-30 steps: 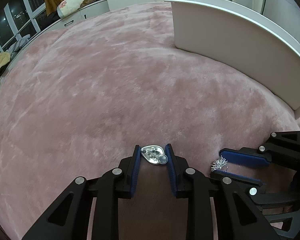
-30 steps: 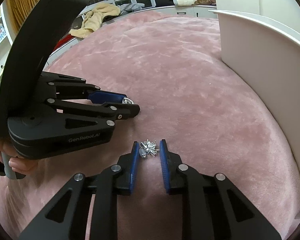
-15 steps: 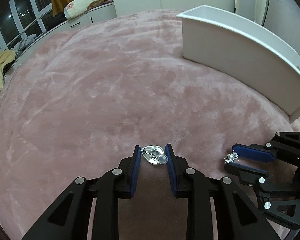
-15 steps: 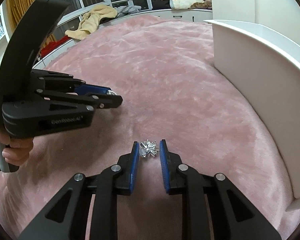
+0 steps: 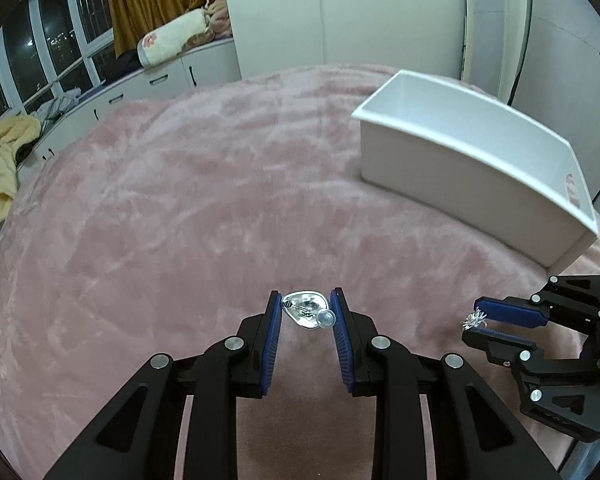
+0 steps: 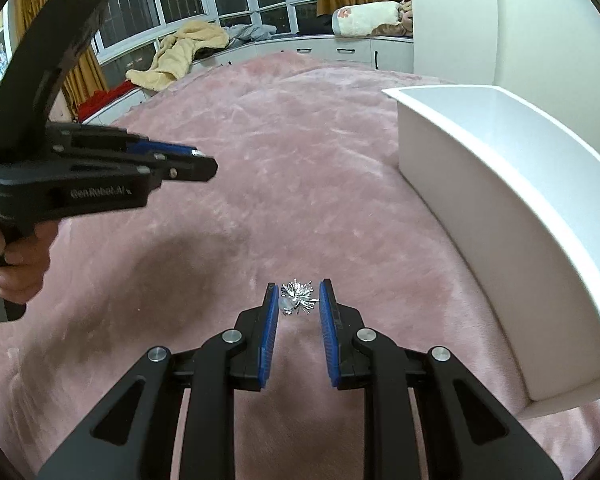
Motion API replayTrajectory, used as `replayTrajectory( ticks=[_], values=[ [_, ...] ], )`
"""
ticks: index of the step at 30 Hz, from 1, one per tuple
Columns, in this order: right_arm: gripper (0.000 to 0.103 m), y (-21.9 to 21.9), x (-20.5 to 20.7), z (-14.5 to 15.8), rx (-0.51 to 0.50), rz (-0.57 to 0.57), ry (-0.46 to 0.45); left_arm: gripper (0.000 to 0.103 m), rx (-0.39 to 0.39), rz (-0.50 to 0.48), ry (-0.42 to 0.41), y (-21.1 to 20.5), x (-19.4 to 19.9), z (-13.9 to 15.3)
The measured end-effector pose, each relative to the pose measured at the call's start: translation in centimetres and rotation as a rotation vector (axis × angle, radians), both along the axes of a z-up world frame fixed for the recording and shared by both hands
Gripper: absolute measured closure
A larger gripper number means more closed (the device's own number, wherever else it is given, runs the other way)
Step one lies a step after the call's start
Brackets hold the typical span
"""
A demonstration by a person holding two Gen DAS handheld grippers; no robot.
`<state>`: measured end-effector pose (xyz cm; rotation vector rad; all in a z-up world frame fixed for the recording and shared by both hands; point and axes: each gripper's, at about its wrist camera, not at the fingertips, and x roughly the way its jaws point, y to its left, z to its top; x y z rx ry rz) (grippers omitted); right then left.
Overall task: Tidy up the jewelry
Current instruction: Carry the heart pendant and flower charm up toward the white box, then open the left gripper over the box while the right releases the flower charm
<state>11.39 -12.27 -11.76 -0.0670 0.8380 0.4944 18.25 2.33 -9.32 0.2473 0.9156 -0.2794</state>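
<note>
My left gripper (image 5: 305, 307) is shut on a silver teardrop-shaped earring (image 5: 306, 313) with a clear backing, held above the pink blanket (image 5: 180, 216). My right gripper (image 6: 299, 296) is shut on a spiky silver starburst earring (image 6: 298, 298). The right gripper also shows in the left wrist view (image 5: 473, 323), low at the right, with the starburst earring (image 5: 474, 318) at its tips. The left gripper shows in the right wrist view (image 6: 204, 166), raised at the left. A white open box (image 5: 460, 172) stands on the blanket ahead and to the right; it also shows in the right wrist view (image 6: 520, 216).
The pink plush blanket covers the whole bed. A white window bench (image 5: 140, 88) runs along the far edge with a yellow towel (image 5: 0, 168) and a floral pillow (image 5: 172, 40). White wardrobe doors (image 5: 340, 12) stand behind the box.
Both grippers have risen from the blanket with their earrings still held. The white box now appears farther and lower, with its inside visible.
</note>
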Motion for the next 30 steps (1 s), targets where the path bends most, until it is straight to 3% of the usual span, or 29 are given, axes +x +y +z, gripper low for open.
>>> replayTrajectory(
  ticks=[8,20,30],
  values=[
    [0.082,-2.0,0.1,2.9,-0.002,-0.038,-0.053,0.073,-0.017,-0.022,-0.050,-1.6,-0.1,3.1],
    [0.082,-8.8,0.9,7.5,0.052,-0.170,-0.122,0.073,-0.034,-0.083,-0.090,-6.1,0.4,5.7],
    [0.082,-14.0,1.1,7.2,0.063,-0.321,-0.160,0.073,-0.065,-0.113,-0.081,-9.7,1.4,6.4]
  ],
)
